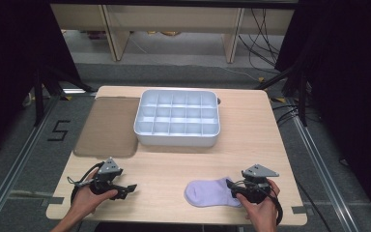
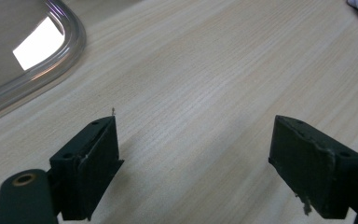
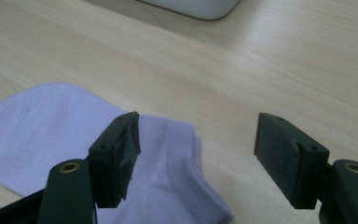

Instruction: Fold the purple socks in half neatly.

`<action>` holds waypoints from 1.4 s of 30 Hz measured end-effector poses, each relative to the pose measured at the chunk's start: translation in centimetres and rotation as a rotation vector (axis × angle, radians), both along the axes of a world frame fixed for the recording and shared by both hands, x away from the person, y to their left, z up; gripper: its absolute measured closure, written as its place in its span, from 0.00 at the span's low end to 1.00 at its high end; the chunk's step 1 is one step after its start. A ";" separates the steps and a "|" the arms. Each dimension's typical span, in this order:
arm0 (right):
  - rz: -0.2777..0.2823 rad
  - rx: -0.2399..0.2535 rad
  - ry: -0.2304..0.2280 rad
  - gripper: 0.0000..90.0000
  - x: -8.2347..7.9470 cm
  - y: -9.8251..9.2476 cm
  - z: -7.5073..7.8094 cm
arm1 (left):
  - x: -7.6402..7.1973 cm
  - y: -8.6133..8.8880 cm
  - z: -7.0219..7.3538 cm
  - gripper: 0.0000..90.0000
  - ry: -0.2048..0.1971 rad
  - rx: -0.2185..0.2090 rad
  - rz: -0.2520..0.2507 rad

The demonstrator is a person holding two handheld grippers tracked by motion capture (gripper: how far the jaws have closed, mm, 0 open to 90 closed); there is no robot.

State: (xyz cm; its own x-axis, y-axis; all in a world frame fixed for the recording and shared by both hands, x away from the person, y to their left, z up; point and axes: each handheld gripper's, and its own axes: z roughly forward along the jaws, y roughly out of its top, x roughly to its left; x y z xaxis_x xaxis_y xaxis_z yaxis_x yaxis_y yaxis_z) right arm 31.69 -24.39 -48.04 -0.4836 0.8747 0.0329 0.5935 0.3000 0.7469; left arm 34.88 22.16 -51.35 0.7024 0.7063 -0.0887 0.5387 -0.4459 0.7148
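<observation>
Pale wood grain covers the bench (image 1: 251, 145), which stands on a grey floor with dark curtains at either side. At the bench's near right edge, the right gripper (image 3: 196, 154) has its fingers (image 3: 116, 158) spread wide, gripping nothing. A lilac sock (image 3: 51, 130) lies flat on the wood under and beside them: its cuff end reaches into the gap between the fingers, one finger hangs over the cloth, and the toe end stretches away past that finger. The other finger stands over bare wood, just clear of the cuff.

At the near left edge, the left gripper (image 2: 196, 163) also has its fingers (image 2: 312, 163) wide apart, with plain wood between them and nothing held. A corner of the sock shows far ahead of these fingers, well apart from them. A clear brownish lid (image 2: 32, 56) lies flat ahead of them to one side.

Beyond both pairs of fingers, toward the far side of the bench, sits a white tray (image 1: 177, 137) divided into many small compartments, just beside the lid.
</observation>
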 end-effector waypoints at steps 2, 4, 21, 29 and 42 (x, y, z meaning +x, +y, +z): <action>0.017 0.006 -0.004 0.38 0.1 0.1 0.0 | 0.0 0.0 0.0 0.17 -0.001 0.001 0.000; 0.023 -0.019 -0.016 0.40 0.0 0.1 0.0 | 0.0 -0.1 0.0 0.17 0.006 -0.007 0.005; 0.157 0.017 0.015 0.70 -0.7 2.3 0.2 | -0.1 -0.2 0.0 0.17 0.008 -0.004 0.001; 0.234 -0.028 -0.002 0.90 -1.1 3.8 0.4 | -0.1 -0.2 0.1 0.17 0.003 -0.004 0.000; 0.315 -0.041 0.006 1.00 -1.2 5.9 0.0 | -0.1 -0.3 0.0 0.17 0.004 -0.003 0.001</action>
